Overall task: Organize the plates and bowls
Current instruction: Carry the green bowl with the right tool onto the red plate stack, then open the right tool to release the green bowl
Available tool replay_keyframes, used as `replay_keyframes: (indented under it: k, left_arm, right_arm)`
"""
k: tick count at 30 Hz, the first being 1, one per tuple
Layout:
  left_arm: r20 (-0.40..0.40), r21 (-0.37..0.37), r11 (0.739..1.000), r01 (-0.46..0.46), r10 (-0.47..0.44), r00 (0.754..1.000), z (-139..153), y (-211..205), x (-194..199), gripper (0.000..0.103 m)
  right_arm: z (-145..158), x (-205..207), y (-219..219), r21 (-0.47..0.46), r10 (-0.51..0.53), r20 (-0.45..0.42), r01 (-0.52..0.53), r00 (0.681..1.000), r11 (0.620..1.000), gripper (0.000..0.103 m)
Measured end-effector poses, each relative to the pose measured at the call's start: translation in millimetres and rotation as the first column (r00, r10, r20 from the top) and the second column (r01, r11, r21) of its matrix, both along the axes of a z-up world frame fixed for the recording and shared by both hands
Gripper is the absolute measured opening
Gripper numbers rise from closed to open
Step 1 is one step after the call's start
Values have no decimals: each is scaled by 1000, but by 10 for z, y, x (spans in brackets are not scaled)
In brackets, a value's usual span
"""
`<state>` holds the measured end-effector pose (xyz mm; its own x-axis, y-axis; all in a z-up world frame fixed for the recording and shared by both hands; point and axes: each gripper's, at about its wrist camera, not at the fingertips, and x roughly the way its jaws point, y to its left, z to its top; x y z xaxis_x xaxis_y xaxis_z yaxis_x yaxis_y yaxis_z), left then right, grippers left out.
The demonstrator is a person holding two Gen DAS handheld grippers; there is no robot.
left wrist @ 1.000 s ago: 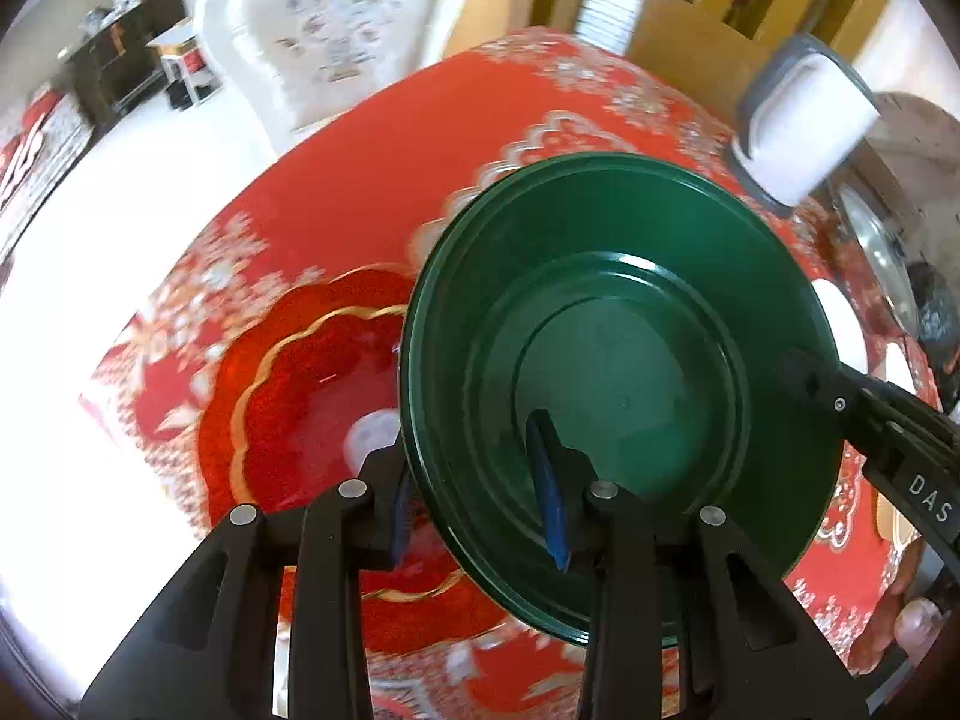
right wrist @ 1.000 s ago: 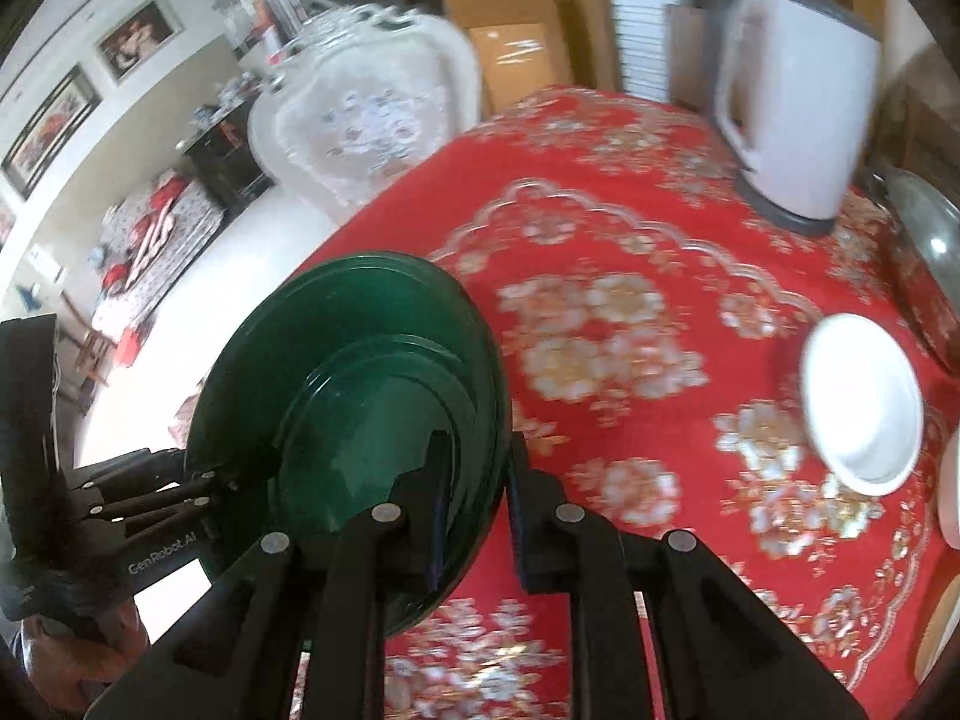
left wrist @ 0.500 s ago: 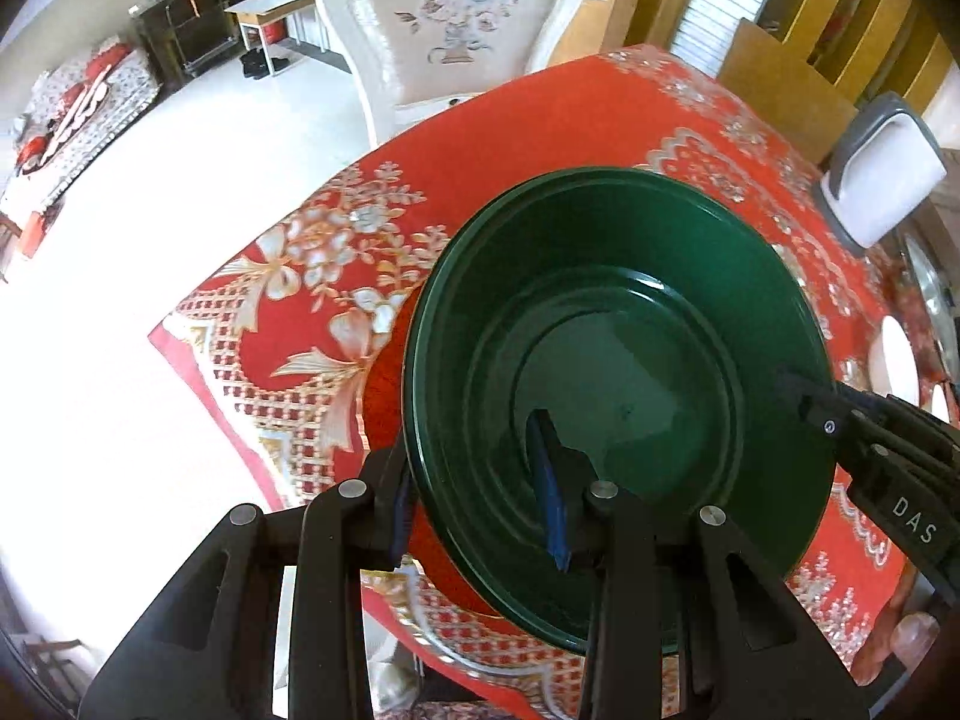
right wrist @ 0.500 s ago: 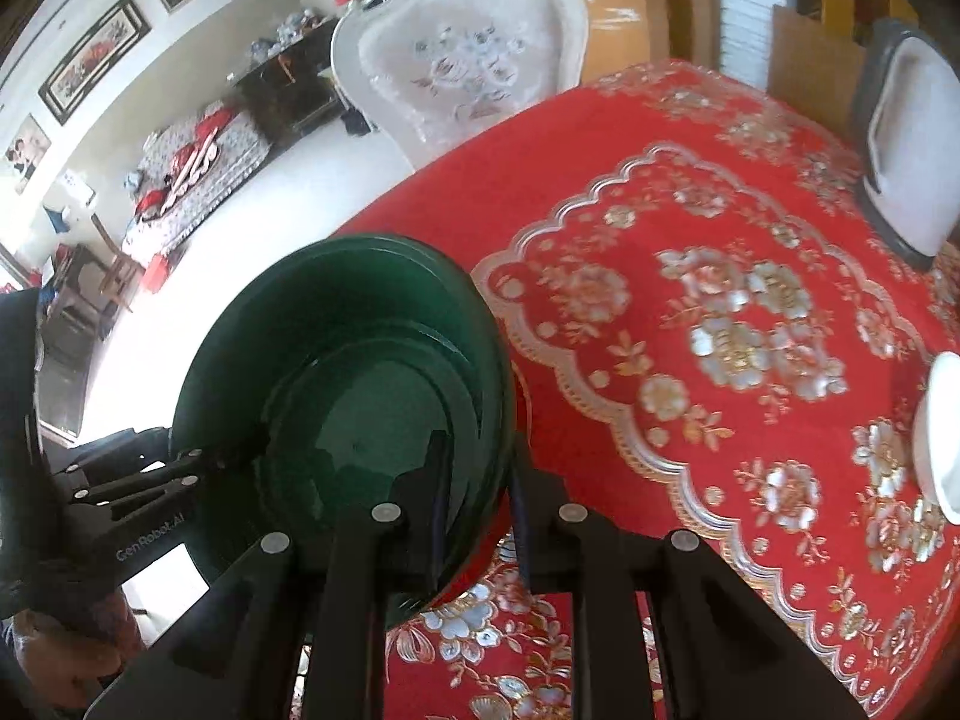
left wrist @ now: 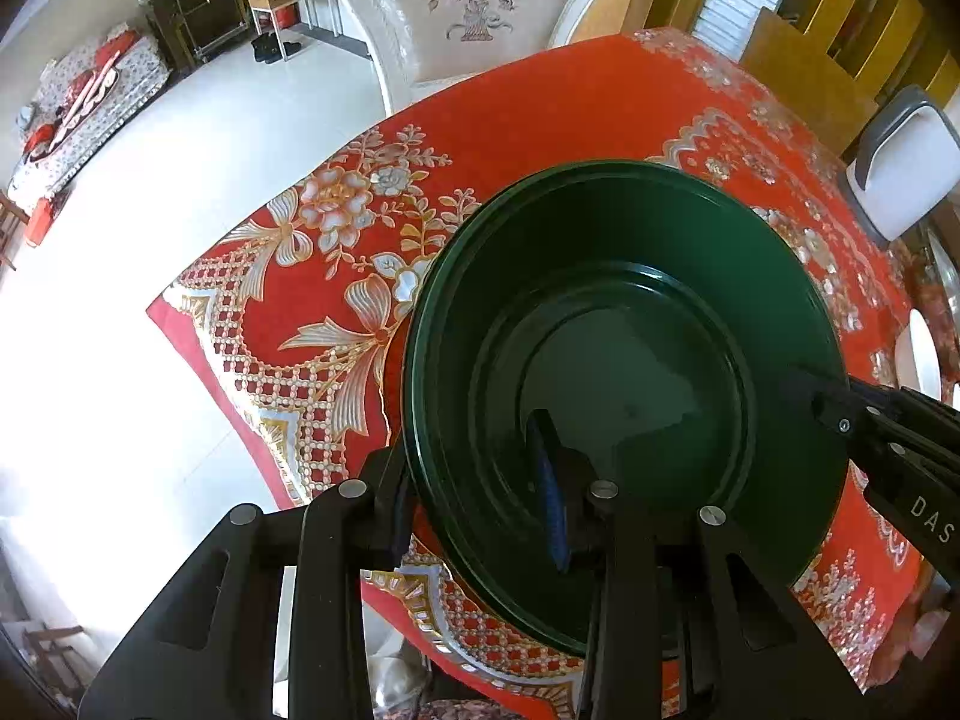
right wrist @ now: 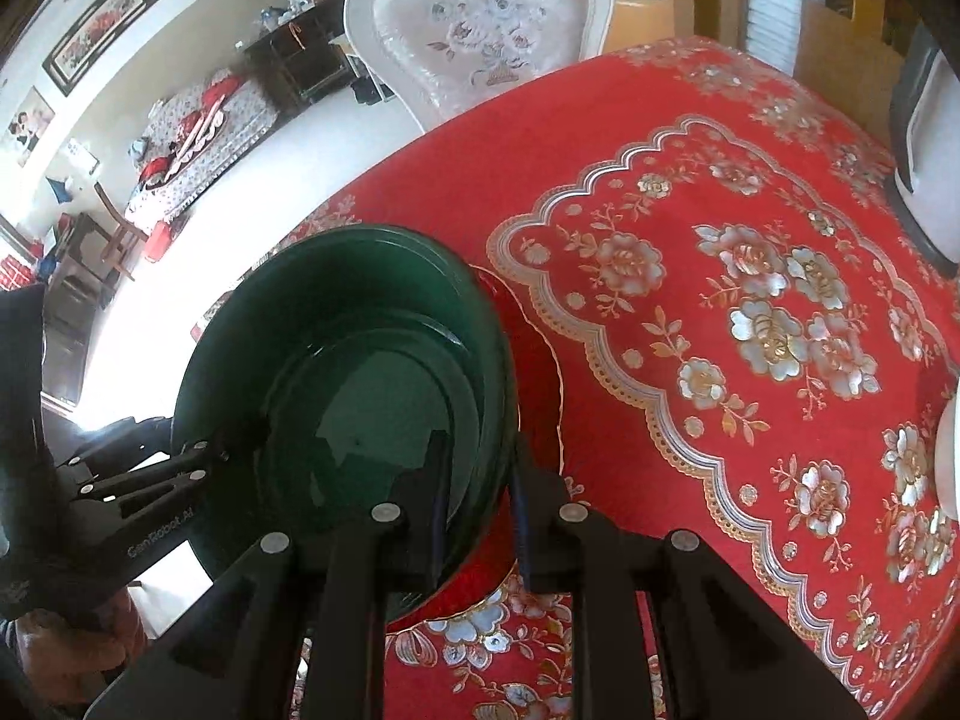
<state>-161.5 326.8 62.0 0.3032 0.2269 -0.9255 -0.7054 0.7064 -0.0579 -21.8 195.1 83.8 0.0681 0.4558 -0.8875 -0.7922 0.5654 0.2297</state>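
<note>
A dark green plate (left wrist: 624,384) is held in the air by both grippers. My left gripper (left wrist: 474,498) is shut on its near-left rim. My right gripper (right wrist: 480,498) is shut on its opposite rim; it also shows in the left wrist view (left wrist: 840,414). In the right wrist view the green plate (right wrist: 348,378) hangs over the table's near-left corner, and a red plate with a gold rim (right wrist: 534,348) lies on the cloth just beneath and right of it. The red plate is hidden in the left wrist view.
The table has a red flowered cloth (right wrist: 750,312). A white kettle (left wrist: 900,174) stands at the far right. A white dish (left wrist: 918,354) lies at the right edge. A white upholstered chair (right wrist: 492,18) stands beyond the table. Floor lies off the table's left edge.
Both grippers have carried the green plate up and back toward the table's near-left corner. The red plate, plainly visible beneath a second ago, is now mostly hidden under it.
</note>
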Motion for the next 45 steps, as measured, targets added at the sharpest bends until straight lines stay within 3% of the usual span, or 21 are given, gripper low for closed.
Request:
replay_keyframes:
  k: [13,17,19,23,29,38,45]
  left_arm:
    - [3,-11,1000,-21,21,1000,-75,13,-27,34]
    - [14,-11,1000,-17,17,1000,-49,30,-53,38]
    - [18,5,1000,-13,13,1000,3,26,-68,39]
    - [29,68,998,-10,8,1000,159,8,-99,56]
    - [64,110,994,-4,-3,998,415,-32,-54,56]
    - [98,112,986,123,-134,986,634,-430,404,56]
    - [108,111,958,264,-276,955,663,-933,887,56]
  right_arm:
    - [-98,-8,3,-15,-6,-34,5,999,1000,20]
    - [-94,-21,13,-23,2,-37,-3,999,1000,45]
    - [-65,-24,-5,-13,0,-33,0,999,1000,45]
    - [17,7,-75,11,-13,-40,14,999,1000,45]
    - [132,60,-203,43,-41,-46,43,998,998,46]
    - [276,206,-557,76,-125,-37,127,991,989,49]
    - [259,422,-1046,69,-238,-46,240,970,968,49]
